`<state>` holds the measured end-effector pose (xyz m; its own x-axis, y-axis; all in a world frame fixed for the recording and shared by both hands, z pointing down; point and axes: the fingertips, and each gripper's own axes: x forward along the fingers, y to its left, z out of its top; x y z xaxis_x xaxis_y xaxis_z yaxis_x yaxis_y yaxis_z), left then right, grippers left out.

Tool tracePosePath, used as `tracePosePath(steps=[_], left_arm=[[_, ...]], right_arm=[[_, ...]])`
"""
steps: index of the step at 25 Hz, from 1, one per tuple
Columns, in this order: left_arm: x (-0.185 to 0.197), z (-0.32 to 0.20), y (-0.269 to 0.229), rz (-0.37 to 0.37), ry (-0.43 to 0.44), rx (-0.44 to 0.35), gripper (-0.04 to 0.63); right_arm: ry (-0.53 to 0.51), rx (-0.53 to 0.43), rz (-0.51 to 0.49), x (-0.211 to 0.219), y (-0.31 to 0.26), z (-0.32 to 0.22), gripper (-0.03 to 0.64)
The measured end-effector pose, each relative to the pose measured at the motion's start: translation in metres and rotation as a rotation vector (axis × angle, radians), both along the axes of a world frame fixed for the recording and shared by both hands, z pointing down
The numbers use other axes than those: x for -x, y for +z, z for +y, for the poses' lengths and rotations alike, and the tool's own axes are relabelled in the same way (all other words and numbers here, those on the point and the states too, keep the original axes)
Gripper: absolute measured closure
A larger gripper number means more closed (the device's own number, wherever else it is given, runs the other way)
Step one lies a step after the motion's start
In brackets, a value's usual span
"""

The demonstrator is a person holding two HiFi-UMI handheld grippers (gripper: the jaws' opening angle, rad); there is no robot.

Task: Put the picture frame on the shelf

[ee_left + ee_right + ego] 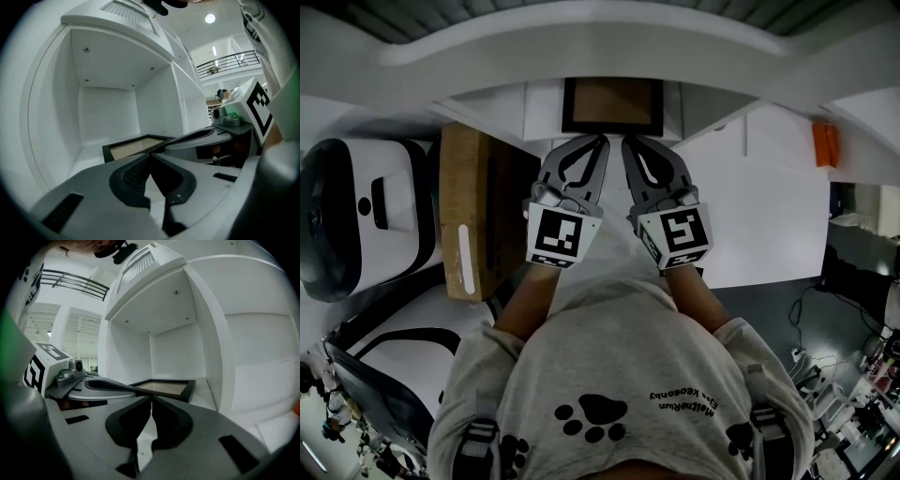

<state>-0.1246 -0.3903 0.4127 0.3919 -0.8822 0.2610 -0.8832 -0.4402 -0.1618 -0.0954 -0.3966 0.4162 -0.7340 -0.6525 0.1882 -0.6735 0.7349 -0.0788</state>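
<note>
white shelf unit (108,117): open compartment, facing the person. white-and-black machine (356,216) and cardboard box (469,211): to the left of the shelf unit, the box between the machine and the grippers. picture frame (611,105): black border, tan centre, lying flat on the compartment floor, near its front. left gripper (602,141) and right gripper (626,142): side by side, tips just at the frame's near edge, contact not discernible; each has its jaws closed together with nothing between them.
</note>
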Motion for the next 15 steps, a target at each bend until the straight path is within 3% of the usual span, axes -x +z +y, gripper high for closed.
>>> tracePosePath(steps=[7,12,15], left_arm=[[-0.016,0.023,-0.027,-0.002,0.013,-0.042,0.575],[-0.028,0.066,-0.052,-0.016,-0.018,-0.100,0.575],[-0.034,0.094,-0.063,0.018,-0.042,-0.118,0.575]], right_arm=[[0.041,-0.042,0.003,-0.021,-0.017,0.003,0.578],[0.030,-0.109,-0.036,-0.027,-0.053,0.050,0.578],[0.035,-0.152,-0.034,-0.031,-0.067,0.084,0.578]])
